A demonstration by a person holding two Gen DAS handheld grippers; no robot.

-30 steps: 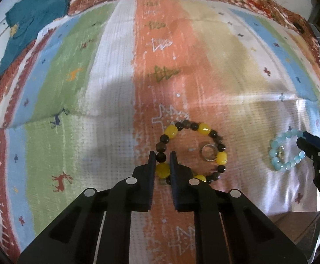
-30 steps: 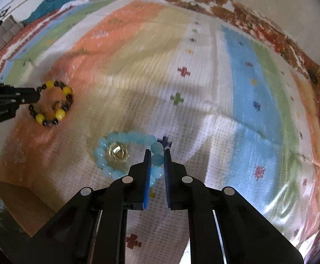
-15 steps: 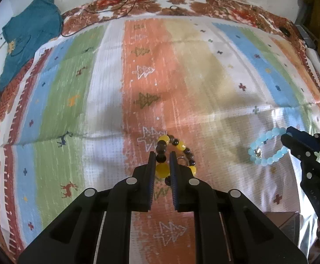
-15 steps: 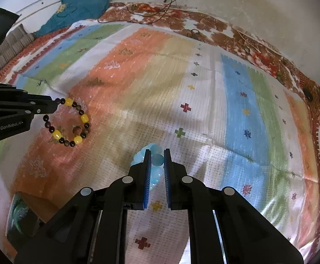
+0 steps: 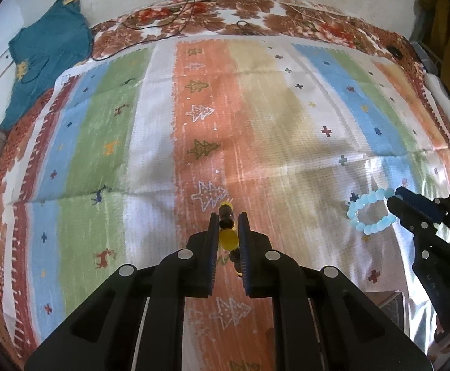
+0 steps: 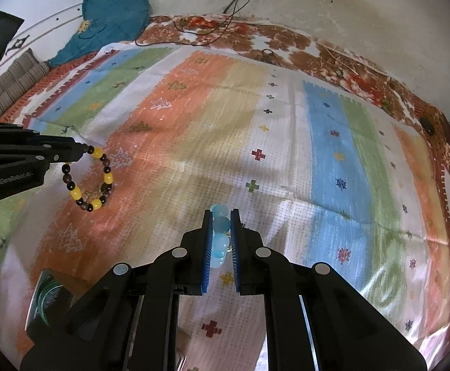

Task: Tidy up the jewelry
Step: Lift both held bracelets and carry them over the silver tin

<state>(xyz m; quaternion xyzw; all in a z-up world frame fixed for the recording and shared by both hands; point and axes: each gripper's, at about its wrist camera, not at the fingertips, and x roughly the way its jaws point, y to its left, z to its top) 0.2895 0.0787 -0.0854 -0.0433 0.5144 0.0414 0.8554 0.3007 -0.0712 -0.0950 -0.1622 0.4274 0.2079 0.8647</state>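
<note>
Two beaded bracelets are seen, one of yellow and dark beads (image 6: pixel 88 179) and one of pale blue beads (image 5: pixel 370 213). Two tools are counted, the left tool (image 5: pixel 228 228) and the right tool (image 6: pixel 221 228), one bracelet being gripped by each. One striped cloth (image 5: pixel 271 117), one teal garment (image 5: pixel 48 52) and one dark box (image 6: pixel 50 300) are also shown.

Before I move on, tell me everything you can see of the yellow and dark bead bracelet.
The yellow and dark bead bracelet is a closed loop of round glossy beads, large translucent yellow ones alternating with smaller dark brown or black ones. The left gripper is shut on it, a yellow bead pinched between its jaws. In the right wrist view the loop hangs below the jaws, clear of the striped cloth and touching nothing else. Nothing hangs inside it.
</note>
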